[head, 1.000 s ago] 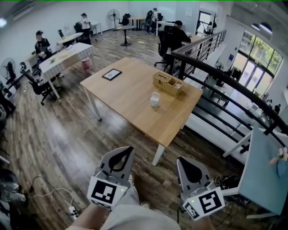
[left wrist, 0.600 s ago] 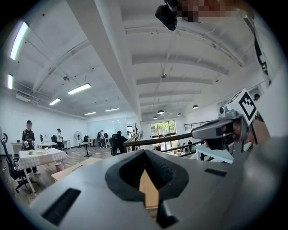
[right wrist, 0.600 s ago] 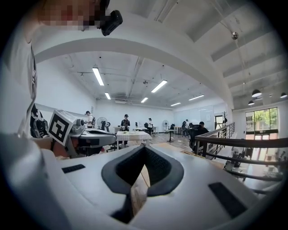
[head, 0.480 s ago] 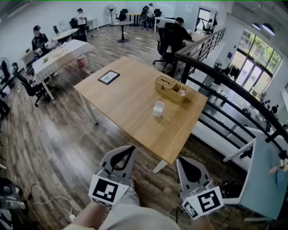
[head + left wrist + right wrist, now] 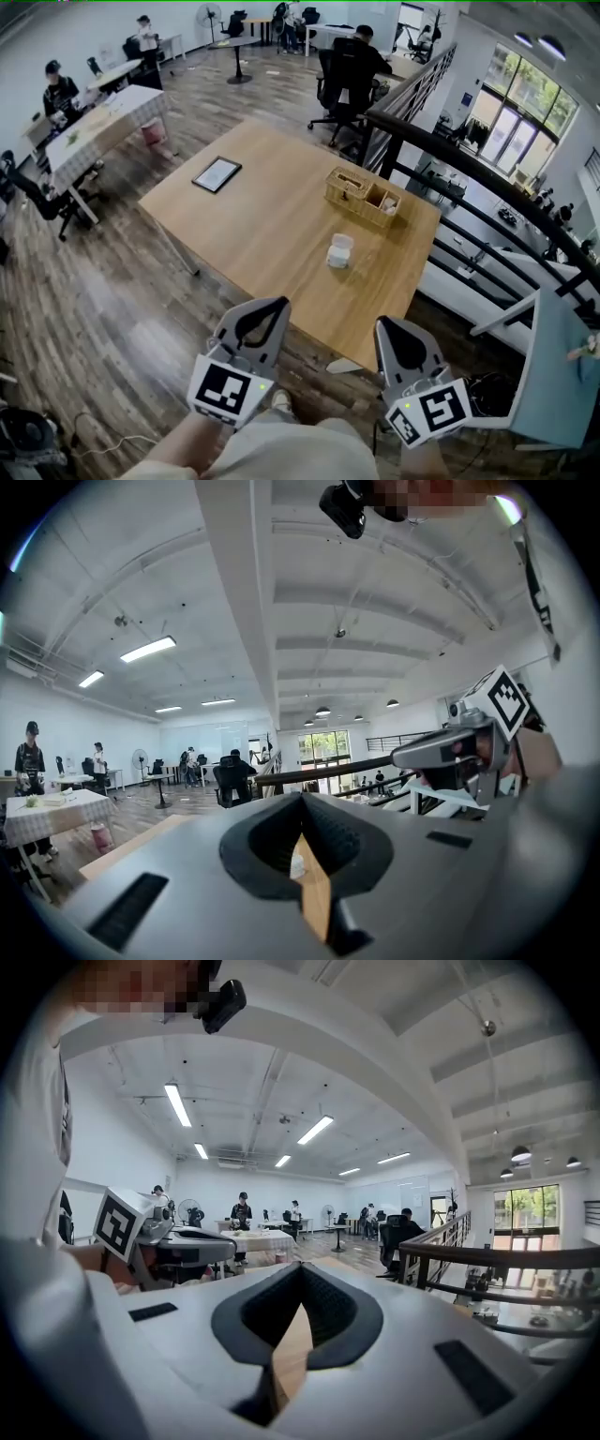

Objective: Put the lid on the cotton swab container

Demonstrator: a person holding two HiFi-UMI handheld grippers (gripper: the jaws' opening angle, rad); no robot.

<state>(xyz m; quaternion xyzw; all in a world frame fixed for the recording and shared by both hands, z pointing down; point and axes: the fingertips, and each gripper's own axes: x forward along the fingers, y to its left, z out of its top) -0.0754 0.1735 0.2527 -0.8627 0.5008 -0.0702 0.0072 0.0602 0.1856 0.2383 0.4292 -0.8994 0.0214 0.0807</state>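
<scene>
Wooden table (image 5: 253, 225) bore the small white round cotton swab container (image 5: 339, 251), at twelve o'clock from us; our left gripper (image 5: 272, 307) and right gripper (image 5: 392, 328) hung well short, jaws together on nothing.

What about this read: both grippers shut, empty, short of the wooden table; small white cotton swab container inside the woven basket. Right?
Not inside. Head view: the small white cotton swab container stands on the light wooden table, apart from the tan woven basket. Left gripper and right gripper are shut, empty, short of the table.
</scene>
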